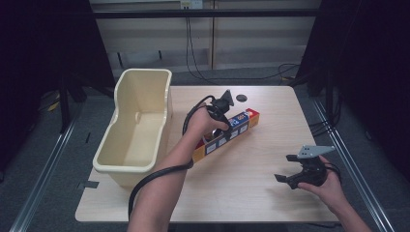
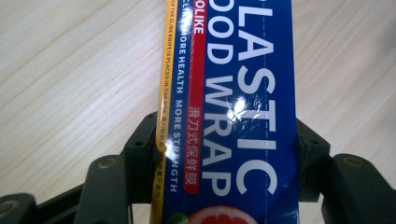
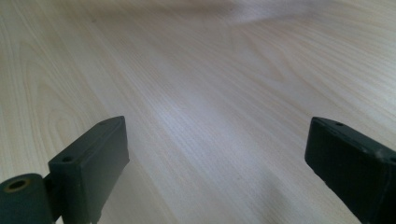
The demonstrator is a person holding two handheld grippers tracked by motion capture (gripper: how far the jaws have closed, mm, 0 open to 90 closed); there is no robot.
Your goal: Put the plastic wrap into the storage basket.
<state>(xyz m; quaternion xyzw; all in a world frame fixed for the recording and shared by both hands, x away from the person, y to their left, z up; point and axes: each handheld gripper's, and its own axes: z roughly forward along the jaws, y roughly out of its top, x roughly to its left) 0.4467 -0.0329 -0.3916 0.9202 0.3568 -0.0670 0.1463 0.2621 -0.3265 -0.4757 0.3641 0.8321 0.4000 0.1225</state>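
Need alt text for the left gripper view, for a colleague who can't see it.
A blue plastic wrap box with white lettering and a yellow edge runs up the frame between the left hand-held gripper's two black jaws, which stand against its two long sides. Pale wooden table lies beneath.

Black grippers [image 1: 288,167], thick black cables [image 1: 145,182]

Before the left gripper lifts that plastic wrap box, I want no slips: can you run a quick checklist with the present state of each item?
1. Left gripper jaws on both long sides of the plastic wrap box: ok.
2. Firm squeeze on the box: cannot tell.
3. Box flat on the table: ok.
4. Cream bin upright, open and empty: ok.
5. Right gripper open and apart from the box: ok.
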